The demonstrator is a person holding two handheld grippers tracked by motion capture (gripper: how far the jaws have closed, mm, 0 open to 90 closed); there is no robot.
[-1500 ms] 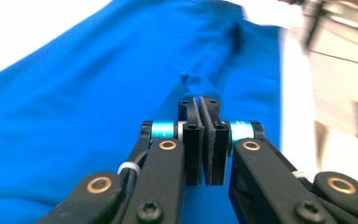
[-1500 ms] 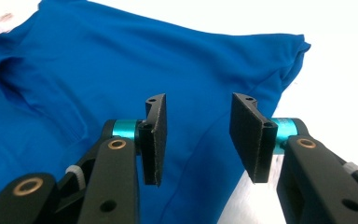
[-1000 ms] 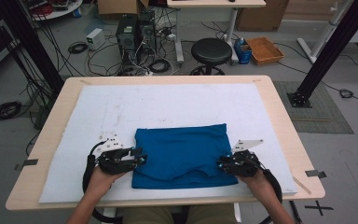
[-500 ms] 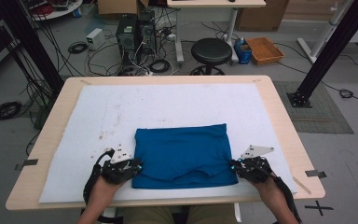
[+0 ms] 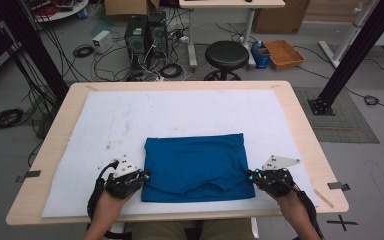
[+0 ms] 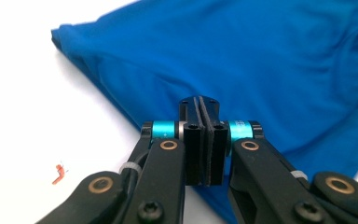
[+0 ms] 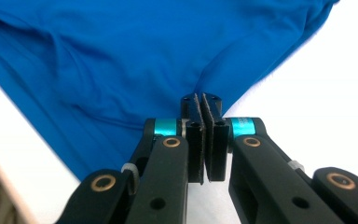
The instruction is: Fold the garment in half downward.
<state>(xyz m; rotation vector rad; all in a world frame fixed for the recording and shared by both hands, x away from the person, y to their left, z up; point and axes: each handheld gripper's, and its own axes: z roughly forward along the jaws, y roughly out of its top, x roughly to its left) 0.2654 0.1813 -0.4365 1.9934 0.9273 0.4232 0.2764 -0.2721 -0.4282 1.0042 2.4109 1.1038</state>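
- my left gripper (image 5: pixel 145 175) just clamped down on the blue cloth's (image 5: pixel 196 160) left edge
- right gripper (image 5: pixel 252 176) pinched its right edge too

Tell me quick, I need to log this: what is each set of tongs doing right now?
Left tongs: closed on the left edge of the blue cloth.
Right tongs: closed on the cloth's right edge.

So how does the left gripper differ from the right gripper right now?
The left gripper sits at the blue cloth's left edge, the right gripper at its right edge. The left gripper's grey plate lies over its body; the right gripper's juts out toward the table's far side. Both have just closed, each pinching the cloth's edge near a front corner.
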